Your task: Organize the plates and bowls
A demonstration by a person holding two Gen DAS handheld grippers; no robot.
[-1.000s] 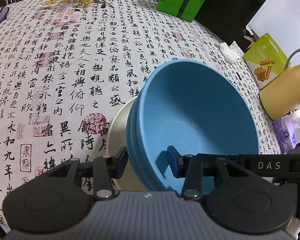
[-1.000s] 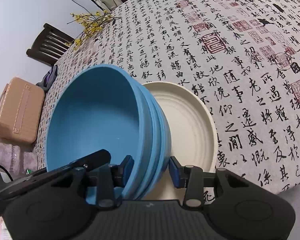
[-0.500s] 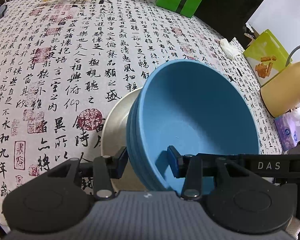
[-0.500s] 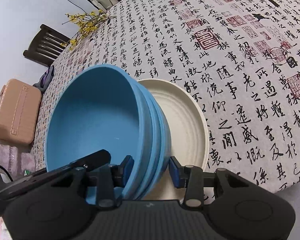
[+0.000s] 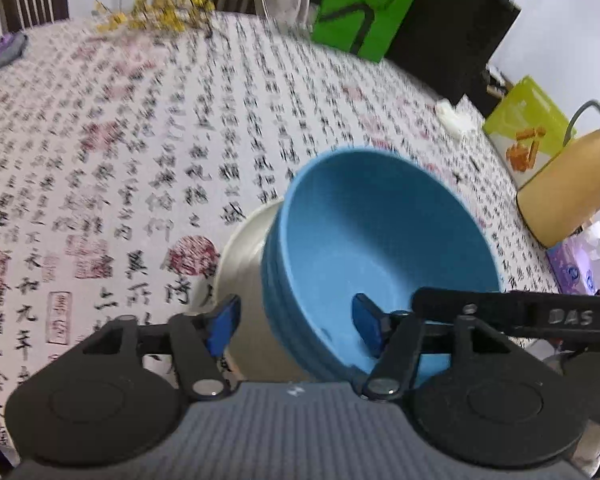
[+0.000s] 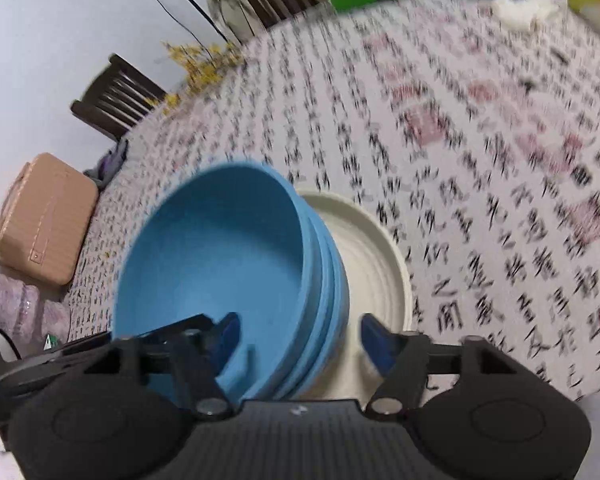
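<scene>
Both of your grippers have just been opening: a second ago each pair of blue pads pinched the wall of the stack of blue bowls [image 5: 380, 248], and now the pads stand clear of it on either side.

Nearest you in the left wrist view, your left gripper [image 5: 296, 324] straddles the stack's near rim. One pad sits outside the bowls, over the cream plate [image 5: 244, 272], with a clear gap to the blue wall; the other sits inside the top bowl, also off the wall. The rim passes between the two fingers without either pressing on it.

Your right gripper [image 6: 300, 336] does the same from the opposite side in the right wrist view. Its left pad is down inside the top bowl and its right pad hangs over the plate, with the nested rims between them and daylight on both sides. So neither gripper holds anything at this moment.

The bowls, three or four nested, rest on the cream plate near the table's close edge, set toward one side of it so part of the plate's ribbed floor shows beside them.

Beyond them spreads the calligraphy-print tablecloth [image 5: 140, 140], blurred by motion. To the far right stand a yellow jug [image 5: 568, 184] and a yellow-green box [image 5: 528, 128]. At the far edge lie yellow flower sprigs [image 5: 164, 12] and a green bag [image 5: 368, 4], with a dark chair [image 6: 116, 96] behind.
</scene>
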